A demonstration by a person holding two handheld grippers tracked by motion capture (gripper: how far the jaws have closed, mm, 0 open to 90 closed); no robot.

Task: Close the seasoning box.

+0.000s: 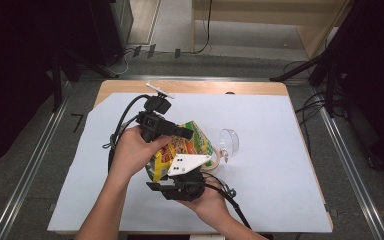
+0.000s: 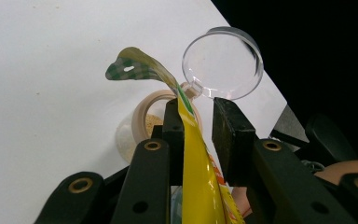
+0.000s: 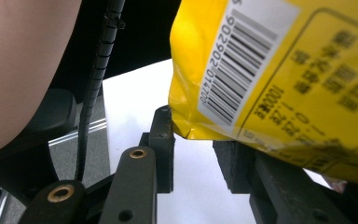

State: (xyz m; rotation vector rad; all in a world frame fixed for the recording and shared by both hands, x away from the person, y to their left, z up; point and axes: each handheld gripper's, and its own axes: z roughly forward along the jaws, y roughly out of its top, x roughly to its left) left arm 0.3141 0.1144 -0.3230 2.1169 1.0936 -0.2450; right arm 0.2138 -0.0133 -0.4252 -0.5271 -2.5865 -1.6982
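A yellow snack bag (image 1: 190,142) hangs tilted over the white sheet between my two grippers. My left gripper (image 1: 187,134) reaches in from the left at the bag's top. In the left gripper view the bag's thin top edge (image 2: 196,186) lies against one pad of that gripper (image 2: 197,102), and a gap shows to the other pad. Below the bag is my right gripper (image 1: 156,184). The bag's barcode side (image 3: 284,70) rests over one jaw of that gripper (image 3: 196,130), and the sheet shows between its pads. Beyond stands a small jar (image 2: 144,116) with its clear lid (image 2: 221,63) flipped open.
The white sheet (image 1: 280,165) covers most of a wooden table (image 1: 190,86), with bare sheet to the right and left of the hands. Beside the bag the clear lid (image 1: 228,142) stands to the right. Dark stands and cables ring the table on the floor.
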